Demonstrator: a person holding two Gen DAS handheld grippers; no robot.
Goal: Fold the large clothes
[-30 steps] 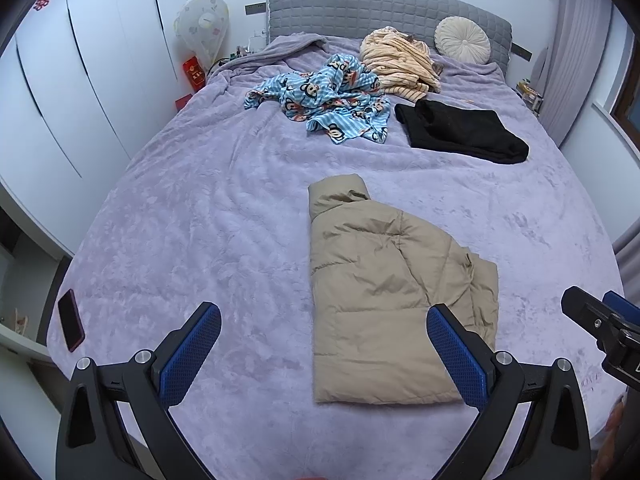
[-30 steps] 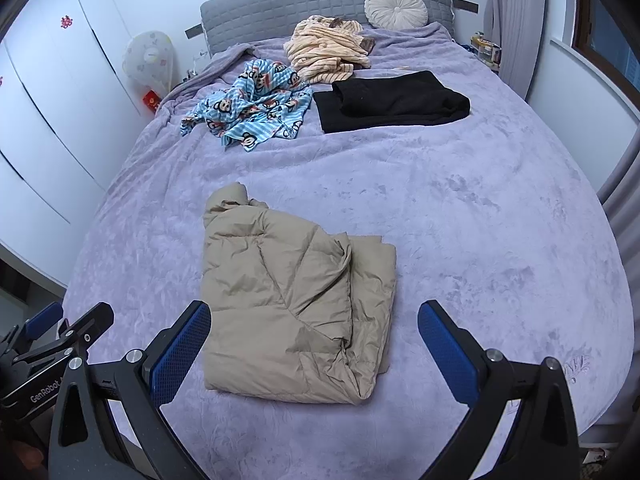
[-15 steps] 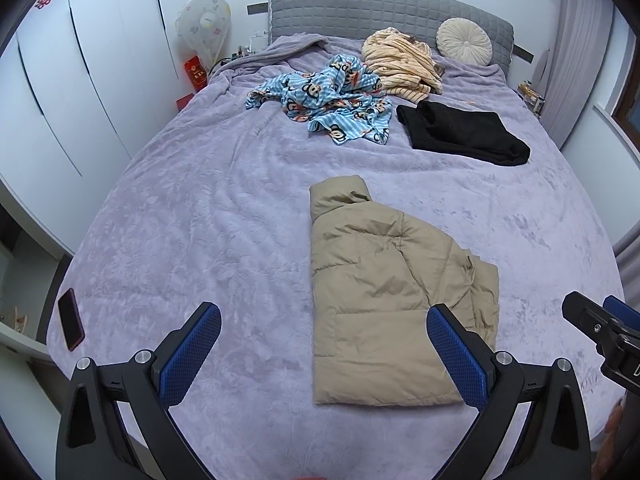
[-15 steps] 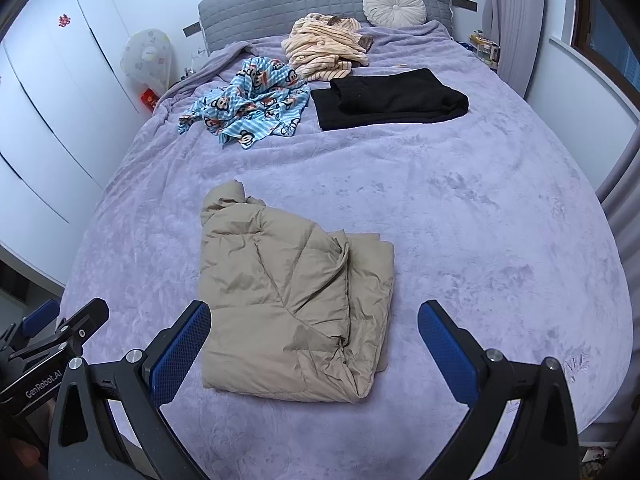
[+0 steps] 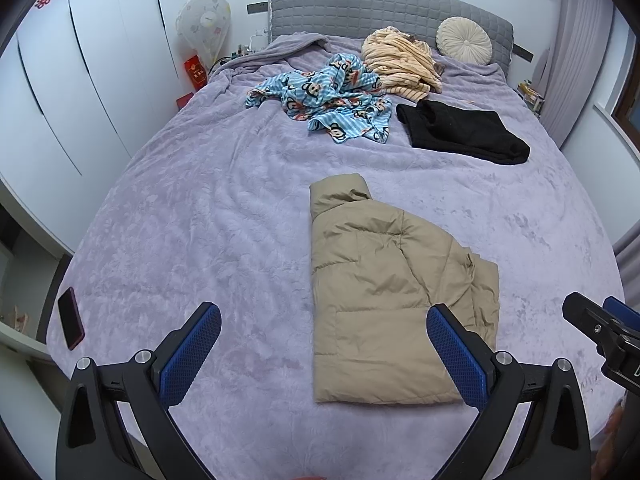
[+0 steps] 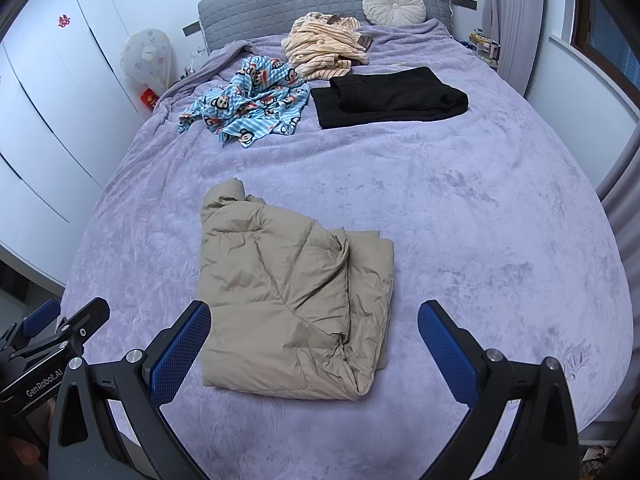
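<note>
Your left gripper (image 5: pixel 324 338) and right gripper (image 6: pixel 314 334) both hover with fingers spread wide, gripping nothing. Just ahead of them the folded tan puffer jacket (image 5: pixel 384 292) lies on the lavender bedspread (image 5: pixel 200 216). Farther off sit a folded black garment (image 6: pixel 384 96), crumpled monkey-print pajamas (image 5: pixel 332 100) and a striped peach garment (image 6: pixel 324 48).

Tan jacket (image 5: pixel 384 288); lilac bedspread (image 5: pixel 224 216); blue monkey-print pyjamas (image 5: pixel 332 96); black garment (image 5: pixel 464 132); blue fingers (image 5: pixel 190 354).
</note>
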